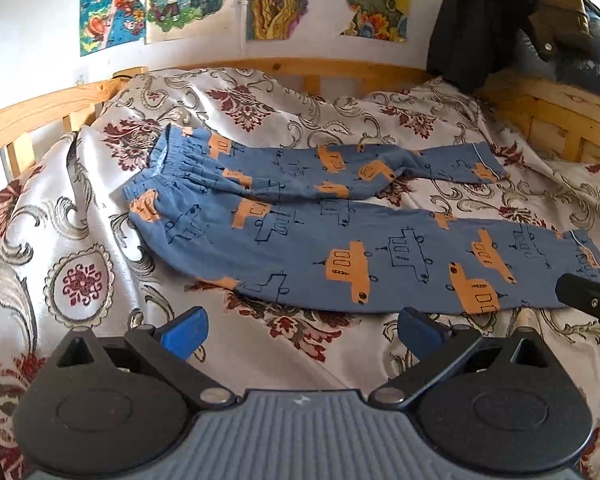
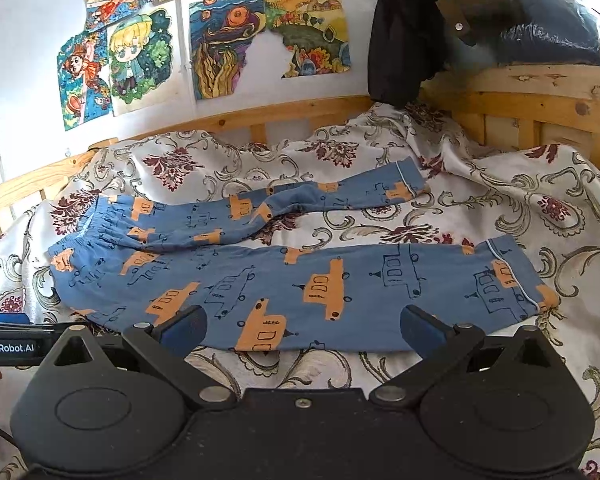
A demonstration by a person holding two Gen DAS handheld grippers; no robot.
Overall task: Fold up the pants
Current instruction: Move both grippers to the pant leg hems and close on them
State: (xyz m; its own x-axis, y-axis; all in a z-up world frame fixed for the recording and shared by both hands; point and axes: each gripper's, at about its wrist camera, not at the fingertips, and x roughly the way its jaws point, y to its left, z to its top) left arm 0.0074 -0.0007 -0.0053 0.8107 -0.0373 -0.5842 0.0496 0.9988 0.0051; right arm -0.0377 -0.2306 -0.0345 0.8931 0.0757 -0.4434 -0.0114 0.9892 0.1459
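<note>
The pants (image 1: pixel 320 236) lie spread flat on the bedspread (image 1: pixel 80 280), blue cloth printed with orange and outlined vehicles. I take them as my landmark. Their waistband (image 1: pixel 172 160) is at the left end and both legs run out to the right. The far leg (image 1: pixel 380 164) is rumpled and bends a little midway, its cuff toward the headboard (image 1: pixel 548 116). The near leg (image 1: pixel 380 264) lies smoother and longer, and a strip of bedspread shows between the two legs toward their cuffs.

My left claw (image 1: pixel 300 332) hovers just on the near side of the pants, over the bedspread below the near leg. Its blue fingertips (image 1: pixel 184 334) stand wide apart and grip nothing; no cloth lies between them.

My right claw (image 2: pixel 302 330) hangs at the near edge of the near leg, further toward the cuffs. Its fingers (image 2: pixel 186 328) are also spread wide and empty, with the hem edge of the near leg showing in the gap behind them. From the left wrist view, a dark part of the right claw shows at the right, by the near cuff (image 1: pixel 584 252); I cannot tell whether it touches the cloth.

Beyond the pants, a wooden rail (image 1: pixel 260 66) runs along the far side of the bed. Above it, coloured drawings (image 2: pixel 140 56) are stuck on the white wall. Past the cuff end, dark clothes (image 2: pixel 404 28) hang over the headboard.
</note>
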